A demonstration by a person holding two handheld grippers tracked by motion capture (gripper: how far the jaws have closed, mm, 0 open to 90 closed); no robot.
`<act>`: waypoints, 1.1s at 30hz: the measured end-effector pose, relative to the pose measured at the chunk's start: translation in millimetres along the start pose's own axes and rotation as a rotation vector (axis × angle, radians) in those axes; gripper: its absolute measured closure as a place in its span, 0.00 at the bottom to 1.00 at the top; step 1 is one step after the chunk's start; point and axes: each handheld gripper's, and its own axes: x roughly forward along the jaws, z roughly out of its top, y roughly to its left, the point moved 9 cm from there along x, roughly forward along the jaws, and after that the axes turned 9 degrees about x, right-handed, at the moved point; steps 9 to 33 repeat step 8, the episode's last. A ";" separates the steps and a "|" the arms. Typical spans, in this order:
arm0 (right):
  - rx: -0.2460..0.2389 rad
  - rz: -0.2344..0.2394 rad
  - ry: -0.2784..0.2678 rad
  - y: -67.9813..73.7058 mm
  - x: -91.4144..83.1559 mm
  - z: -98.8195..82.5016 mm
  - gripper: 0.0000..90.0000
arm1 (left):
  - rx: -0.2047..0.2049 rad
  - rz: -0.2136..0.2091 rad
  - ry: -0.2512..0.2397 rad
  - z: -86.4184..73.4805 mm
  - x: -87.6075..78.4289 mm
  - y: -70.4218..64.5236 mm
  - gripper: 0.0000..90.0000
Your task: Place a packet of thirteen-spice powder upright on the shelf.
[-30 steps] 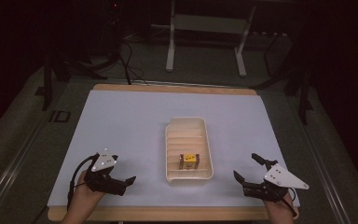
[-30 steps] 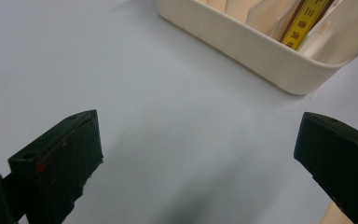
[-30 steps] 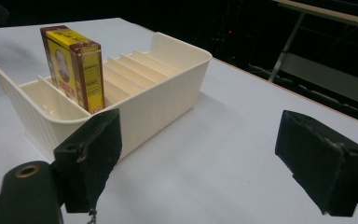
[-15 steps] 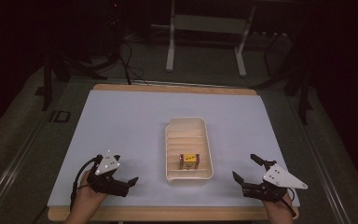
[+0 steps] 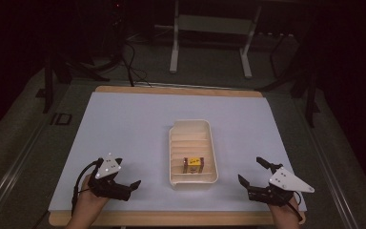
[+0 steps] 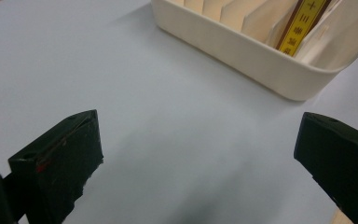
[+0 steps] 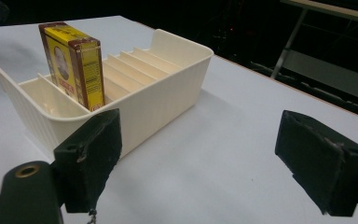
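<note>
A cream slotted tray (image 5: 194,130) stands mid-table, its long side running away from me. A yellow and brown box (image 5: 193,164) stands upright in one of its nearest slots. My left gripper (image 5: 127,172) rests on the white sheet to the tray's front left, open and holding nothing. In the left gripper view, that gripper (image 6: 199,126) faces the tray's corner (image 6: 242,46), and the box's yellow edge (image 6: 305,18) shows above the wall. My right gripper (image 5: 250,170) sits front right of the tray, open. In the right gripper view, its jaws (image 7: 198,121) frame the tray (image 7: 168,93) and the box (image 7: 72,60).
A white sheet (image 5: 138,124) covers the wooden table, whose front edge (image 5: 171,218) lies just behind both hands. Beyond the far edge are dark floor, cables and a metal table frame (image 5: 209,43).
The left gripper has edged slightly to the right toward the tray. The right gripper and the box have stayed put.
</note>
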 end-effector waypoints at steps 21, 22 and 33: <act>-0.008 -0.002 -0.003 0.7 -0.4 0.9 0.16 | 0.020 -0.024 -0.003 -0.4 2.6 -3.6 0.01; -0.008 -0.002 -0.003 0.7 -0.4 0.9 0.16 | 0.020 -0.024 -0.003 -0.4 2.6 -3.6 0.01; -0.008 -0.002 -0.003 0.7 -0.4 0.9 0.16 | 0.020 -0.024 -0.003 -0.4 2.6 -3.6 0.01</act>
